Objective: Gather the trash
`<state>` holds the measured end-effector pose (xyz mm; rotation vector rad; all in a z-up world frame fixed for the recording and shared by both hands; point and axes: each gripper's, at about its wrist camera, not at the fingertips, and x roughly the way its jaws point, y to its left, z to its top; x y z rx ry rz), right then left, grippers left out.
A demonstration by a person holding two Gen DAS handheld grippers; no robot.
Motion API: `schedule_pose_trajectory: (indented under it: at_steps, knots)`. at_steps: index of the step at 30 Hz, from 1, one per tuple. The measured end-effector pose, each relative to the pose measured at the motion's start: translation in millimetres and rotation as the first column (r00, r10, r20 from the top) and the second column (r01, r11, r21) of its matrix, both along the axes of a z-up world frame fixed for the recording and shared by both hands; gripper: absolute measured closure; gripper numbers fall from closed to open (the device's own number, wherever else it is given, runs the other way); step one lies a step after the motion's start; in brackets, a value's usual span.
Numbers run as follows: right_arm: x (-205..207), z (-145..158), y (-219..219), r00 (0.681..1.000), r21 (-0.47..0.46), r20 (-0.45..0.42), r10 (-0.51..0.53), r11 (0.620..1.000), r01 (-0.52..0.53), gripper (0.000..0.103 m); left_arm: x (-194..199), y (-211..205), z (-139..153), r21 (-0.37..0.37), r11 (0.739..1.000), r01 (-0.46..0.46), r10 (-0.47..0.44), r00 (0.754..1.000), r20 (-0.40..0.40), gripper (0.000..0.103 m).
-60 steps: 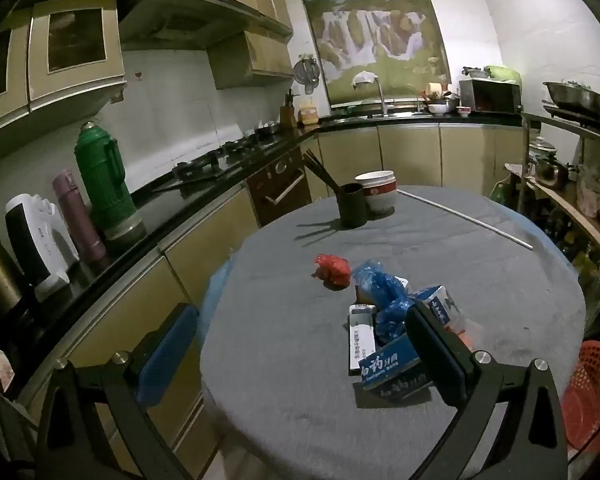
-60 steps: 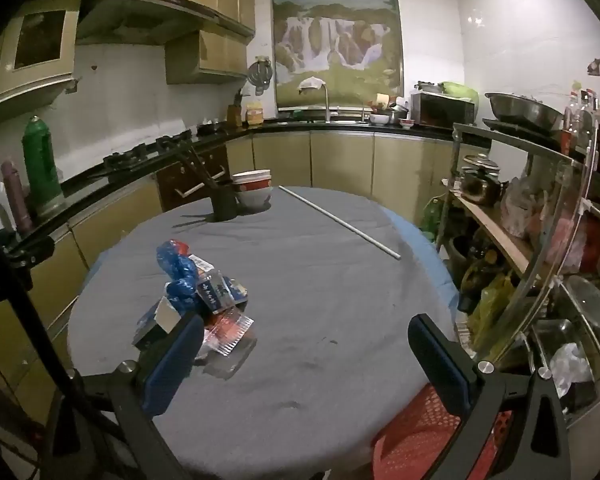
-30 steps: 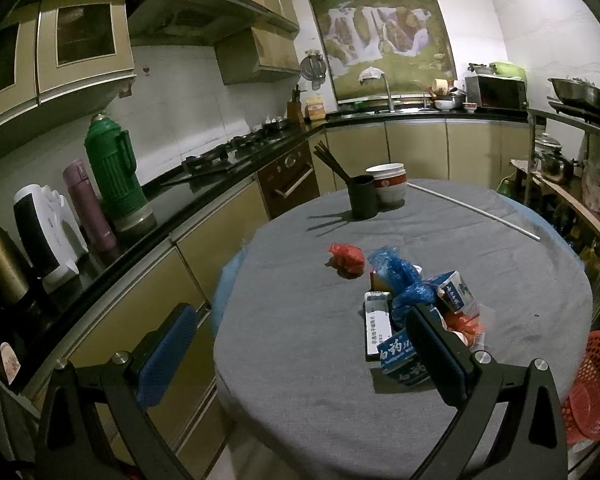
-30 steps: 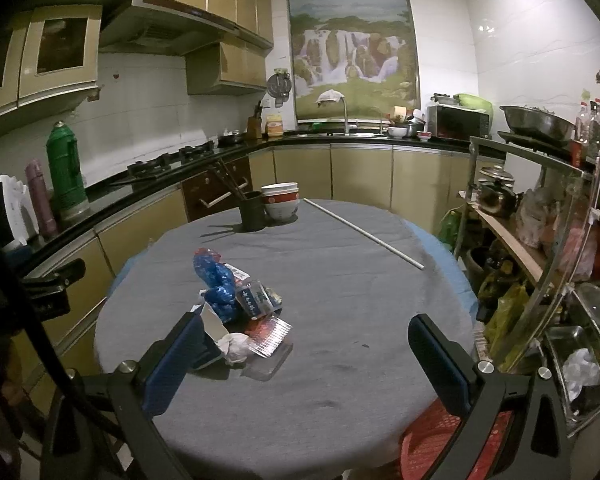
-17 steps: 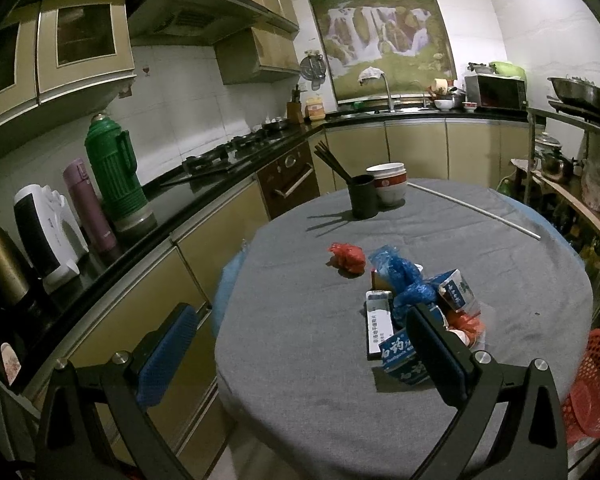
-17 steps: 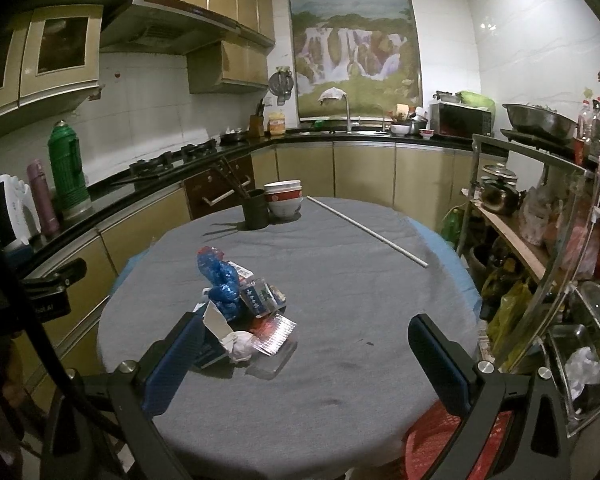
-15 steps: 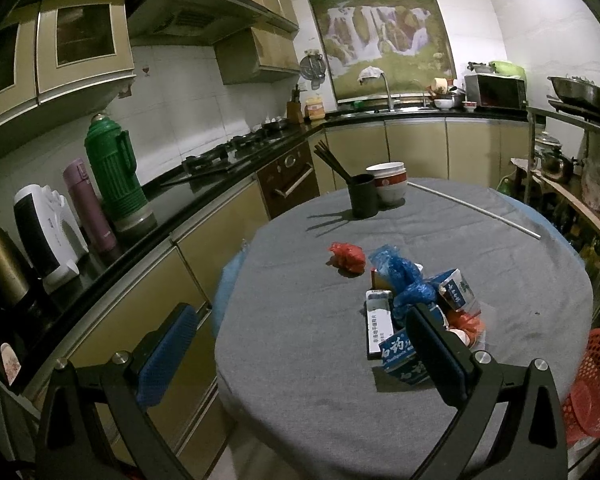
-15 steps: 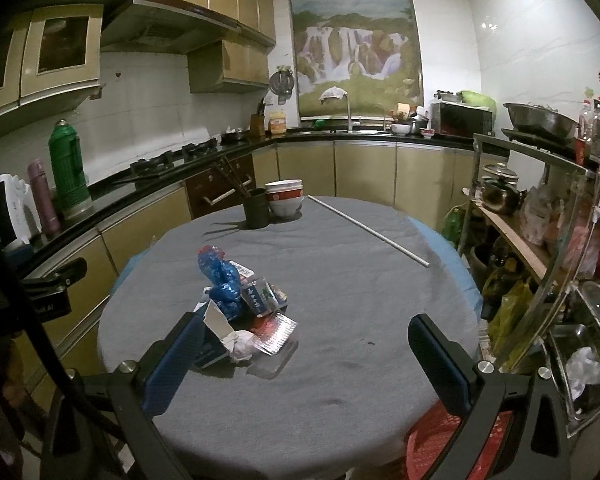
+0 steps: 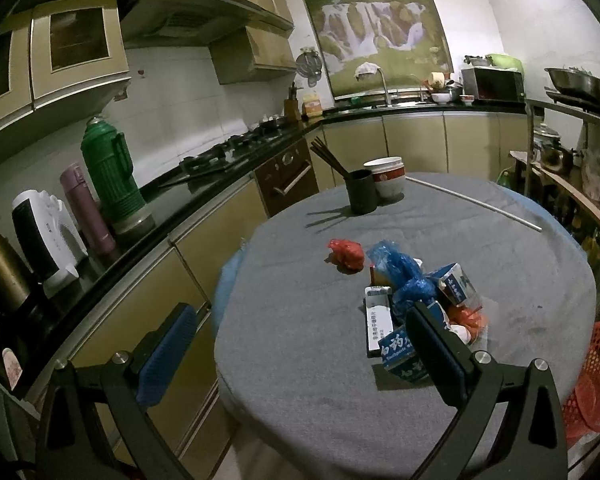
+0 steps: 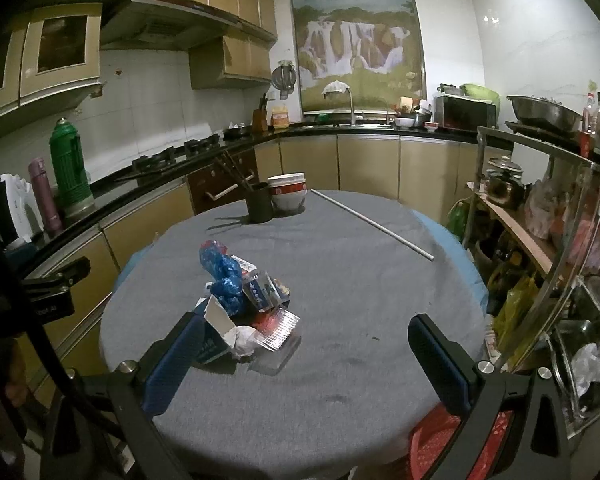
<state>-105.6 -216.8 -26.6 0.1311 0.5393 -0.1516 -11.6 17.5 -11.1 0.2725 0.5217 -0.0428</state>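
A heap of trash lies on the round grey table (image 9: 300,344): a crumpled blue plastic bag (image 9: 404,276), a red crumpled wrapper (image 9: 346,254), a long white-and-black box (image 9: 378,326), a small blue-and-white carton (image 9: 456,284) and a blue box with white characters (image 9: 400,354). In the right wrist view the same heap shows the blue bag (image 10: 222,276), carton (image 10: 260,290), clear plastic tray (image 10: 278,328) and white tissue (image 10: 242,340). My left gripper (image 9: 300,354) hangs open at the table's near edge, its right finger in front of the blue box. My right gripper (image 10: 306,356) is open too, heap beside its left finger.
A black chopstick holder (image 9: 362,196) and stacked bowls (image 9: 388,180) stand at the table's far side, with a long white rod (image 9: 472,202) beside them. A red basket (image 9: 592,380) sits low at the right. Thermoses and a kettle line the left counter (image 9: 112,236). A metal rack (image 10: 540,232) stands right.
Both grippers have drawn back and risen slightly over two seconds, so the table and heap look a little farther; in the last half second nothing has moved. Both stay open.
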Motion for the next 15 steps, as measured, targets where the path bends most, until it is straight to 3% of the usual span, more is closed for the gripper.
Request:
schedule_pose_trajectory:
  at_steps: [15]
  knots:
    - [2.5, -7.1, 1.0, 1.000, 0.013, -0.012, 0.015, 1.000, -0.015, 0.000, 2.3, -2.0, -5.1, 0.008, 1.000, 0.005, -0.005, 1.000, -0.020, 0.000]
